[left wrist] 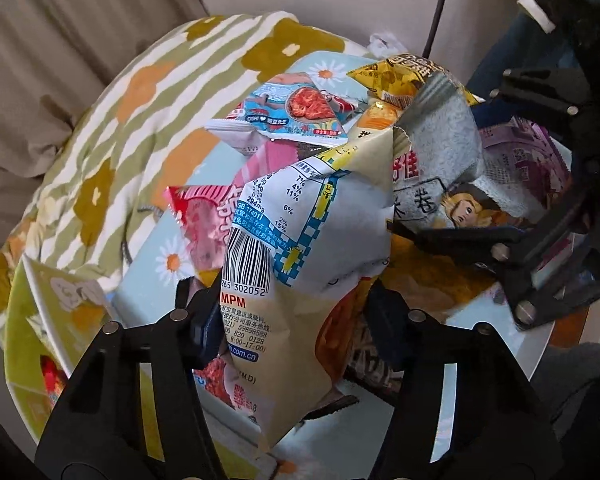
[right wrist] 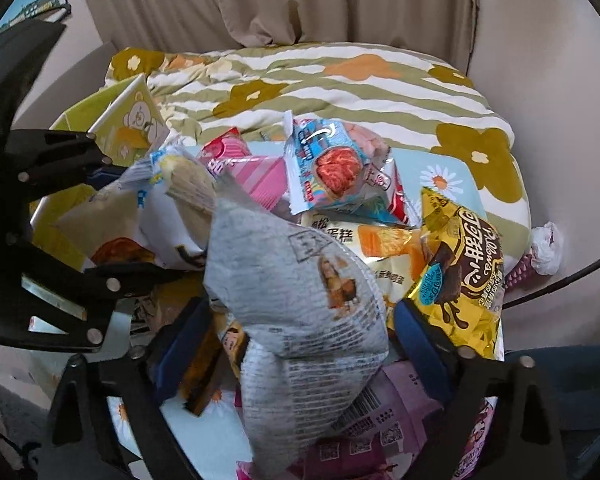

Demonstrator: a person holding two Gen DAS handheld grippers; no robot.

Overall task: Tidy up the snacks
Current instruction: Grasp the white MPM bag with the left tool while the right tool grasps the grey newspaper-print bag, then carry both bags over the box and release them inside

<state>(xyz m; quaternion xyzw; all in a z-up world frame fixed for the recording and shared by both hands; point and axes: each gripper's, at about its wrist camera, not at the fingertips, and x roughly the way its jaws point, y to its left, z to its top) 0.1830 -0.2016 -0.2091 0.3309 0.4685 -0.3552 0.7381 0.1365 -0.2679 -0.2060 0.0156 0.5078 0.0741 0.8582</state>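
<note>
My left gripper (left wrist: 292, 304) is shut on a cream snack bag (left wrist: 300, 240) with a barcode and holds it upright above the pile. My right gripper (right wrist: 300, 320) is shut on a grey rice-roll bag (right wrist: 296, 296), also raised. Each gripper shows in the other's view: the right one at the right (left wrist: 512, 248), the left one at the left (right wrist: 80, 208). Under them several snack packs lie piled on a light blue daisy-print tray (right wrist: 448, 176): a blue pack with a red snack picture (right wrist: 332, 168), a pink pack (right wrist: 256, 176), a yellow chocolate pack (right wrist: 460, 264), purple packs (right wrist: 384, 412).
A striped green and white flowered blanket (right wrist: 340, 88) covers the bed behind the tray. A green bear-print box (right wrist: 136, 120) stands at the left. Beige curtains (right wrist: 260, 0) hang behind. A crumpled white wrapper (right wrist: 548, 252) lies at the right edge.
</note>
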